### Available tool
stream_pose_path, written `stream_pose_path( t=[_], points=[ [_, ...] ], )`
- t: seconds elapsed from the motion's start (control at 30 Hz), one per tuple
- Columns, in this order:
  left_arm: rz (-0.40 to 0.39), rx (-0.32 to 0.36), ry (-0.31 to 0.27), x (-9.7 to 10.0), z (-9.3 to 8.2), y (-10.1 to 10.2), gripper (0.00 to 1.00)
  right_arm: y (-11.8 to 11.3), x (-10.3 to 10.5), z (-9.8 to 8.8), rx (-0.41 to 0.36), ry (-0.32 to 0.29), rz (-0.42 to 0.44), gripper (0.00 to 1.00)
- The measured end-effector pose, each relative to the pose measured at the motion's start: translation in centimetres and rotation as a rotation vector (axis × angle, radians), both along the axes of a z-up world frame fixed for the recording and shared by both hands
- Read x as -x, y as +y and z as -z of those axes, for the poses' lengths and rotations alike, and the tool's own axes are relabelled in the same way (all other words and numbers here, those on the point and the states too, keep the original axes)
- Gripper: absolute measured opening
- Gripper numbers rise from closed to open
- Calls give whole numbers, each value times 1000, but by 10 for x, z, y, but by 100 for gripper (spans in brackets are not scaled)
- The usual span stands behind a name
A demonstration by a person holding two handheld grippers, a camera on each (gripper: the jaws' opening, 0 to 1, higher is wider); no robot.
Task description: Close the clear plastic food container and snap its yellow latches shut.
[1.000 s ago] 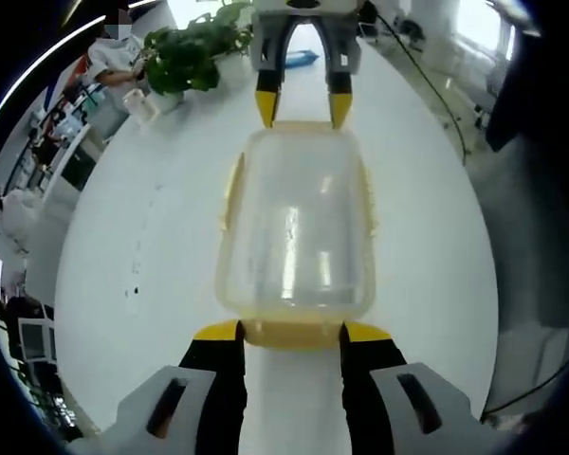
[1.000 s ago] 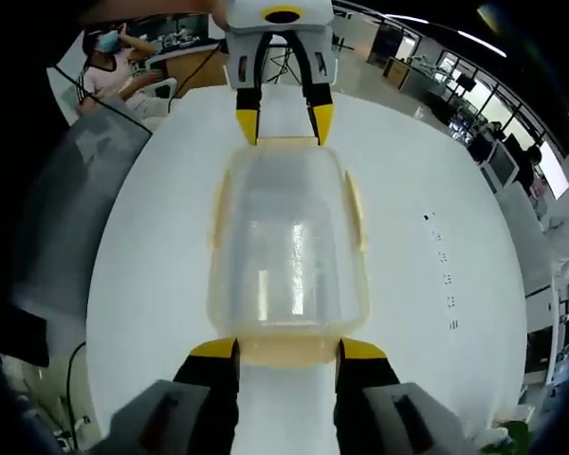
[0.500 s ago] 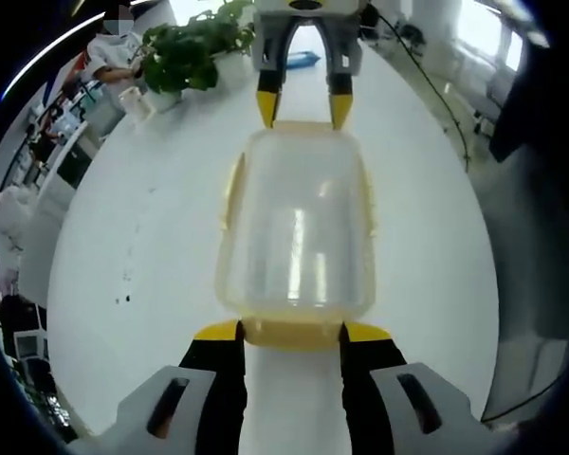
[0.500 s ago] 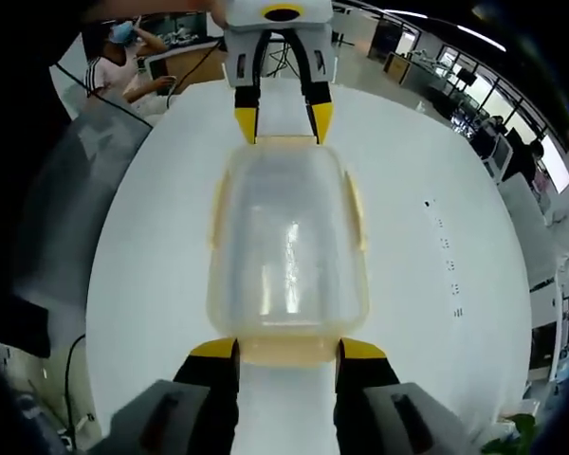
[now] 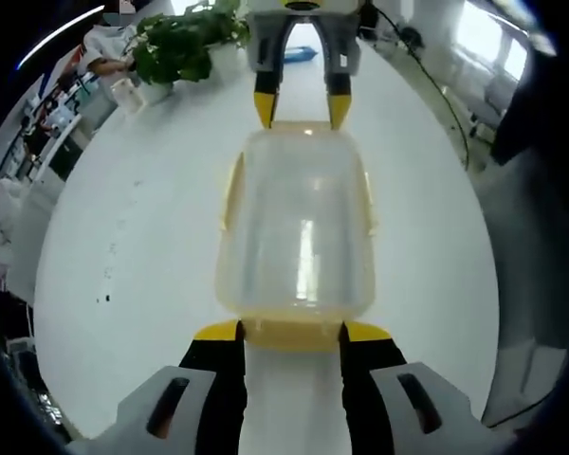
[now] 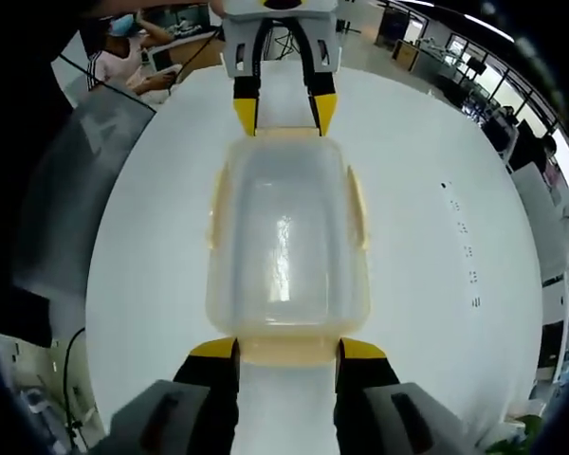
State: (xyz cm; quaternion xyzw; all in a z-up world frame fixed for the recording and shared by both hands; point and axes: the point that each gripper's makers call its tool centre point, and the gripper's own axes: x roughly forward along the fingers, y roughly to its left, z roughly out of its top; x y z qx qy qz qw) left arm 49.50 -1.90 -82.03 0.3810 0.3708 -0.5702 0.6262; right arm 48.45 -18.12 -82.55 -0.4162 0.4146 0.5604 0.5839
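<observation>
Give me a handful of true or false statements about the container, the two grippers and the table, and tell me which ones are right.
1. The clear container sits on a white table. True.
2. The lid is lying beside the container on the table. False: the lid sits on top of the container.
3. The left gripper and right gripper are at opposite short ends of the container. True: each view has the other gripper at the far end.
4. A red mug stands next to the container. False: the table around it is bare; a potted plant stands far off near the edge.
5. The yellow latches along the long sides are visible. True.
</observation>
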Motion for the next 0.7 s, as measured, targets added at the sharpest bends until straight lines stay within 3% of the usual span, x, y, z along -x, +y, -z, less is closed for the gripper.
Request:
stream_pose_path(
  t=[0.17, 0.43, 0.7],
  points=[
    [-12, 21, 15, 1, 3, 0, 36, -1, 0, 6, 41, -10, -34, 37],
    [7, 32, 14, 0, -3, -1, 36, -2, 0, 3, 34, 1, -21, 37],
    [2, 29, 28, 1, 3, -1, 36, -2, 1, 5, 46, 7, -21, 37]
  ],
)
